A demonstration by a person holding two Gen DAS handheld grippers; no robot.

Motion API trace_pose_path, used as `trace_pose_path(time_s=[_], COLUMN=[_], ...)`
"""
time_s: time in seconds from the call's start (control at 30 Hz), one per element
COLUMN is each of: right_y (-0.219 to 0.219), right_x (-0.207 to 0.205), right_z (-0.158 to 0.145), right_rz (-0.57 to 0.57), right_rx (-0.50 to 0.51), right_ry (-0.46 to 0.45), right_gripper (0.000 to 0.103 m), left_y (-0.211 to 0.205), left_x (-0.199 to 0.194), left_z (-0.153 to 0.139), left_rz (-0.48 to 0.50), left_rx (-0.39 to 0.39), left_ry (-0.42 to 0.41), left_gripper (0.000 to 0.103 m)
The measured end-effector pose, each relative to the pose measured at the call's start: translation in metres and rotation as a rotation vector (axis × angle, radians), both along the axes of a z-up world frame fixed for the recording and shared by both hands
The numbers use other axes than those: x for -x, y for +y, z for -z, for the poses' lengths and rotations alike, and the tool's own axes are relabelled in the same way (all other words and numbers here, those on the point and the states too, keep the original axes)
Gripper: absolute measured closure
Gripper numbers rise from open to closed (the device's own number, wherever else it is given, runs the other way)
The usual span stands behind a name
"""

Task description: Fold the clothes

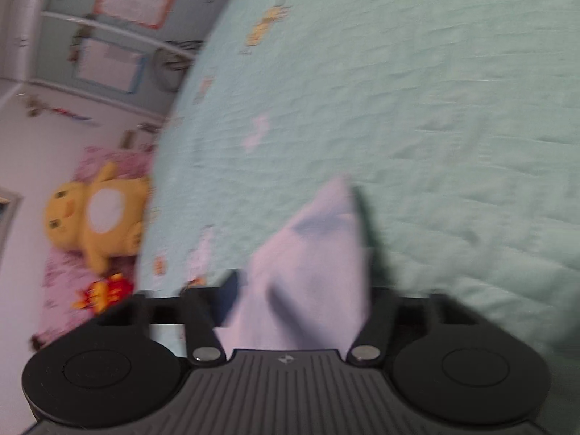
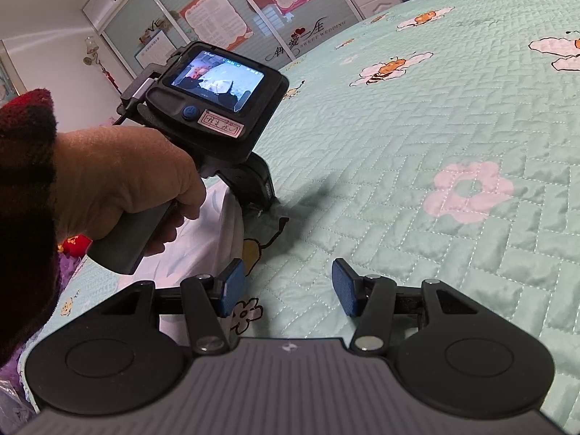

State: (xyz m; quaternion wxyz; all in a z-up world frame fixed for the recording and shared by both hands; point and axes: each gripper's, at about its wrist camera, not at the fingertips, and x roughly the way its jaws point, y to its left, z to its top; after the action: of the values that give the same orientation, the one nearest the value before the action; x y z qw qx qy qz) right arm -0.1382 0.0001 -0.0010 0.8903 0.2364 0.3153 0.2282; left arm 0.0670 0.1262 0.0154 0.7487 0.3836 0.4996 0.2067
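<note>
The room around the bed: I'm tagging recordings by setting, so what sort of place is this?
Most likely a home bedroom: a mint quilted bedspread fills both views, sliding wardrobe doors stand behind it, and a yellow plush toy lies beside the bed.

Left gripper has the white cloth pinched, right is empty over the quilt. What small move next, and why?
Probably bring the open right gripper left to the white cloth beside it and grip a second spot: the left gripper holds only one bunched corner.

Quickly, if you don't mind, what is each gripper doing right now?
Left gripper: closed on the white garment.
Right gripper: open, nothing between its pads, above the green bedspread.
</note>
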Motion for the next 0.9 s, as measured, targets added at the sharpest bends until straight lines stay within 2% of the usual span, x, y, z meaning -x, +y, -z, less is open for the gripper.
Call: trace_pose_path(time_s=[0.03, 0.1, 0.17, 0.4, 0.57, 0.9], right_y=[0.000, 0.000, 0.000, -0.005, -0.011, -0.008], right_x=[-0.002, -0.001, -0.001, -0.002, -0.006, -0.015], right_z=[0.000, 0.000, 0.000, 0.002, 0.005, 0.003], right_rz=[0.001, 0.001, 0.001, -0.002, -0.007, -0.064], right_rx=[-0.001, -0.003, -0.005, -0.040, -0.083, -0.130], right_ry=[0.000, 0.000, 0.001, 0.007, 0.015, 0.015], right_gripper=[0.049, 0.049, 0.049, 0.049, 0.049, 0.049], left_y=[-0.001, 0.001, 0.009, 0.056, 0.082, 0.179], left_x=[0.000, 0.002, 0.005, 0.031, 0.055, 0.100], left_z=[0.001, 0.001, -0.005, -0.039, -0.056, -0.082], left_rz=[0.009, 0.018, 0.011, 0.016, 0.022, -0.031], left_rx=[0.025, 0.063, 0.149, 0.503, 0.628, 0.895], left_ry=[0.013, 0.019, -0.009, -0.178, -0.277, -0.478], left_gripper=[0.081, 0.089, 0.097, 0.098, 0.098, 0.098])
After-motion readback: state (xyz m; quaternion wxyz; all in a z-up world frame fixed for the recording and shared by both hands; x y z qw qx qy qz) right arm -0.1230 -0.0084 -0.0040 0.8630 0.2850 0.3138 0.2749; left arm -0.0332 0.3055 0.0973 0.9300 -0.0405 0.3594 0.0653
